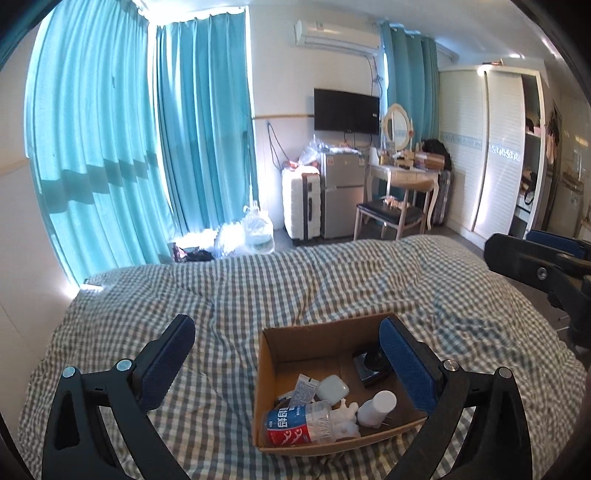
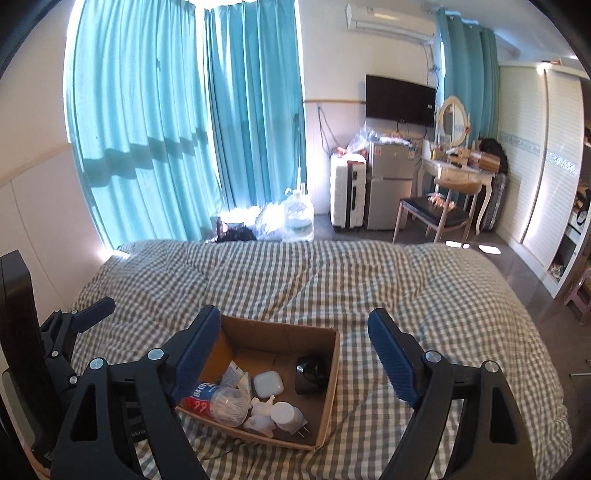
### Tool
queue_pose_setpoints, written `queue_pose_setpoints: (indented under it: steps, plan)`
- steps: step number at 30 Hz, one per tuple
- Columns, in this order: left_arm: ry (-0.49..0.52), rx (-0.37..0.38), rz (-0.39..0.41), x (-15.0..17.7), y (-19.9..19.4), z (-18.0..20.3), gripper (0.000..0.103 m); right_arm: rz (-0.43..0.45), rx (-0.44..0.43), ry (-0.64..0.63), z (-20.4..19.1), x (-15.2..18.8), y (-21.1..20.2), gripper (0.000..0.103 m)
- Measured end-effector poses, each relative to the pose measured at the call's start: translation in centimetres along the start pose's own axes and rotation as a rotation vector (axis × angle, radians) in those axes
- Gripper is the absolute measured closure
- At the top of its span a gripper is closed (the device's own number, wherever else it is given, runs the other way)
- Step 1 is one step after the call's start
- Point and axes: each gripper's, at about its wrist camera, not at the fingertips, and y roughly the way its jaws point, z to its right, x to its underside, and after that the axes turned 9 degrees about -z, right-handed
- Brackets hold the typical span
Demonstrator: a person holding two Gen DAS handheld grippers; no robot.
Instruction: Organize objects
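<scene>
Your two grippers hang above a bed spread with a grey-and-white checked quilt [image 1: 295, 280]. On it sits an open cardboard box [image 2: 334, 354], holding a plastic bottle [image 1: 299, 424] lying on its side, a white earbud case [image 2: 268, 384], a white plug [image 2: 286, 411], a small black device [image 2: 312, 373] and a crumpled packet [image 1: 306, 387]. Your left gripper [image 1: 288, 360] stands wide with nothing between its pads; your right gripper [image 2: 295, 350] is likewise spread wide and empty. Beyond the bed, teal curtains [image 1: 110, 140] cover the sunlit window. Against the far wall stand a white suitcase [image 1: 300, 205], a small silver fridge [image 1: 341, 192], a wall-mounted television [image 1: 346, 110], a dressing table [image 1: 400, 173] with an oval mirror and a chair [image 1: 388, 214]. An air conditioner [image 1: 338, 33] is mounted above; a white wardrobe [image 1: 491, 147] fills the right side.
</scene>
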Motion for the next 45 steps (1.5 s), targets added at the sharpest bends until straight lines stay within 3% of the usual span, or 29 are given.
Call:
queue_pose_setpoints:
  steps: [7, 14, 18, 25, 27, 30, 34, 45]
  plan:
    - [-0.011, -0.017, 0.052, 0.4, -6.5, -0.4, 0.0, 0.088, 0.018, -0.016, -1.3, 1.2, -7.3, 0.014]
    - [0.004, -0.03, 0.085, 3.1, -9.7, -1.1, 0.0, 0.114, -0.001, 0.013, -1.1, 4.3, -10.0, 0.005]
    - [-0.023, -0.034, 0.103, 5.9, -10.0, -1.8, 0.0, 0.103, -0.035, 0.047, -0.3, 7.5, -9.1, 0.004]
    - [-0.112, -0.084, 0.153, 10.8, -8.5, -2.2, 0.0, 0.155, 0.029, 0.048, 0.5, 15.0, -4.9, 0.003]
    - [-0.169, -0.141, 0.197, 12.6, -8.4, -2.1, 0.0, 0.137, 0.019, 0.041, 0.7, 16.5, -3.4, 0.003]
    - [-0.156, -0.131, 0.178, 13.7, -7.3, -2.0, 0.0, 0.101, 0.017, 0.05, 1.1, 18.1, -1.8, 0.003]
    - [-0.137, -0.128, 0.143, 14.8, -5.7, -1.7, 0.0, 0.101, 0.087, 0.019, 1.1, 18.9, -1.5, 0.003]
    - [-0.154, -0.113, 0.094, 15.6, -4.7, -1.8, 0.0, 0.113, 0.127, 0.023, 1.2, 18.8, -1.7, 0.003]
